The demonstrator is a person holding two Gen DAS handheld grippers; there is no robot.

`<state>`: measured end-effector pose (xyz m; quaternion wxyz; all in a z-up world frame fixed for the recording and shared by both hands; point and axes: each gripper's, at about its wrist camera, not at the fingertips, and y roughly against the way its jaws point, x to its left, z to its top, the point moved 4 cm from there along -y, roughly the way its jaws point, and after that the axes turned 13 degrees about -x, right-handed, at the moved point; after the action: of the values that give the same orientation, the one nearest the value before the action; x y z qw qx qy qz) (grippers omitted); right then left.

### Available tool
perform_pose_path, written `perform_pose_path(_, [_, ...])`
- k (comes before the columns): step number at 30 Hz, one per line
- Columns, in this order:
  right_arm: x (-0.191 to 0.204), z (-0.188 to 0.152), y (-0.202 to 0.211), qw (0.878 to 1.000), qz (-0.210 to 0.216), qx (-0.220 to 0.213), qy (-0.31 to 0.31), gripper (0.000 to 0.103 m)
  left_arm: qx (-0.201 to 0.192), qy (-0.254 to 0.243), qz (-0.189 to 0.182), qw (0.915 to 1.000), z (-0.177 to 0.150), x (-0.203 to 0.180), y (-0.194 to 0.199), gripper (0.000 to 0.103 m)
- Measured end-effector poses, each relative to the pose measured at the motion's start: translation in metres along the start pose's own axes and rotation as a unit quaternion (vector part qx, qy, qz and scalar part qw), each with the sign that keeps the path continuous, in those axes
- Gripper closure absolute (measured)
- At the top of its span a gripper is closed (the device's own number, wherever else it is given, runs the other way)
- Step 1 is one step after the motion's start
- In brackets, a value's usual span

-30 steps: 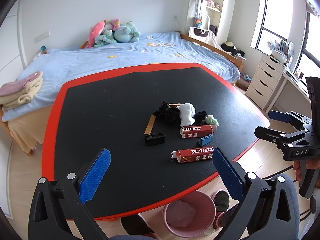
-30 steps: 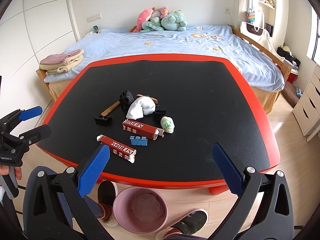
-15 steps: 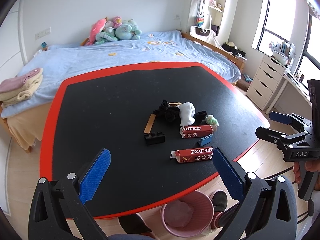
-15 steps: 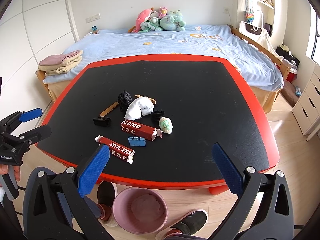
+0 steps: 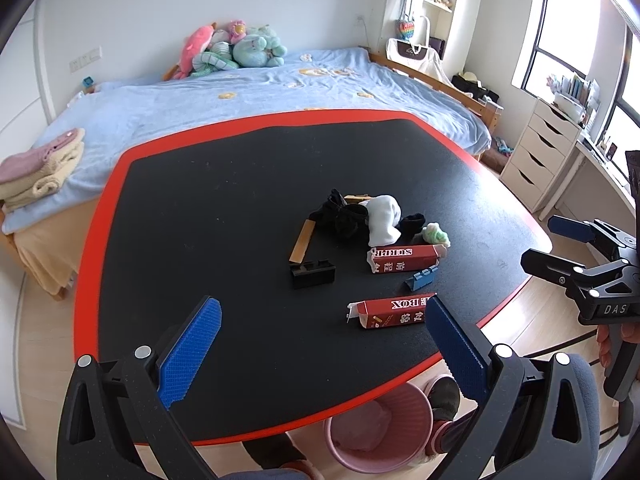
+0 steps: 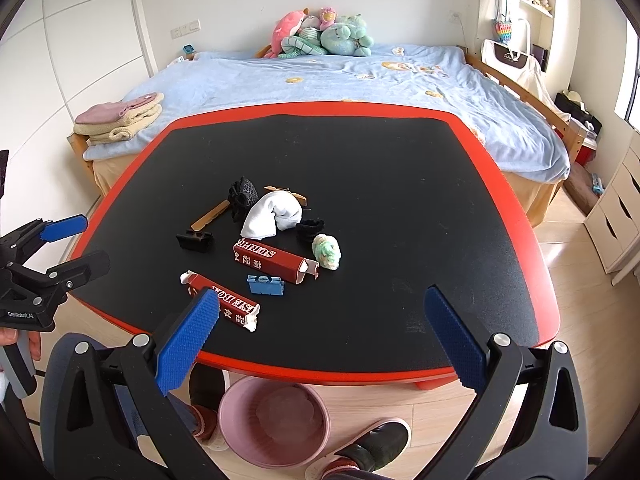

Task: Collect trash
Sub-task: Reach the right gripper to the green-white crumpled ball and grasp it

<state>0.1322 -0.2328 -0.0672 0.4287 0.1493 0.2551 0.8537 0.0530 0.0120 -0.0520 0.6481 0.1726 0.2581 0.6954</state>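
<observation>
Clutter lies mid-table on the black, red-edged table (image 5: 224,184) (image 6: 400,168): two red cartons, the nearer (image 5: 394,311) (image 6: 224,306) by the front edge and the farther (image 5: 404,258) (image 6: 274,260) behind it. Around them lie a white sock (image 5: 382,220) (image 6: 272,214), black socks (image 5: 340,214) (image 6: 240,196), a green-white wad (image 5: 436,235) (image 6: 327,251), a blue clip (image 5: 420,278) (image 6: 266,285), a black holder (image 5: 312,274) (image 6: 195,240) and a wooden stick (image 5: 301,242) (image 6: 208,216). My left gripper (image 5: 320,352) (image 6: 66,244) and right gripper (image 6: 320,344) (image 5: 554,242) hover open and empty over the front edge.
A pink bin (image 5: 380,426) (image 6: 276,420) stands on the floor under the table's front edge, beside the person's shoes (image 6: 372,444). Behind the table is a blue-covered bed (image 6: 340,76) with plush toys and folded towels (image 6: 120,118). White drawers (image 5: 536,152) stand at the right.
Both grippers have crept slightly forward toward the table; they stay open and nothing on the table has moved.
</observation>
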Motion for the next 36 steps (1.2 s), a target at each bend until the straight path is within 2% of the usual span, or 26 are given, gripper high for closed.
perform_pose_path(11, [-0.013,0.010,-0.040,1.000,0.002,0.021,0.011,0.003,0.034,0.001,0.012,0.9993,-0.001,0.006,-0.036,0.005])
perform_pose_path(19, [-0.026,0.007,-0.077,0.999,-0.001,0.052,-0.002,0.003,0.068,0.008,0.028,0.9973,-0.005,0.011,-0.068,0.005])
perform_pose_path(29, [-0.028,0.004,-0.112,0.997,0.004,0.077,-0.008,0.003,0.091,0.012,0.036,0.9951,-0.012,0.015,-0.095,0.006])
perform_pose_path(30, [-0.028,0.003,-0.115,0.997,0.006,0.080,-0.009,0.005,0.092,0.013,0.036,0.9950,-0.013,0.016,-0.097,0.006])
perform_pose_path(31, [-0.028,0.003,-0.118,0.996,0.006,0.084,-0.008,0.013,0.093,0.014,0.036,0.9949,-0.013,0.016,-0.098,0.006])
perform_pose_path(33, [-0.027,-0.001,-0.124,0.996,0.007,0.093,-0.006,0.021,0.095,0.016,0.037,0.9946,-0.014,0.019,-0.101,0.013])
perform_pose_path(36, [-0.026,-0.004,-0.129,0.995,0.013,0.098,-0.006,0.028,0.100,0.021,0.034,0.9942,-0.015,0.021,-0.105,0.020])
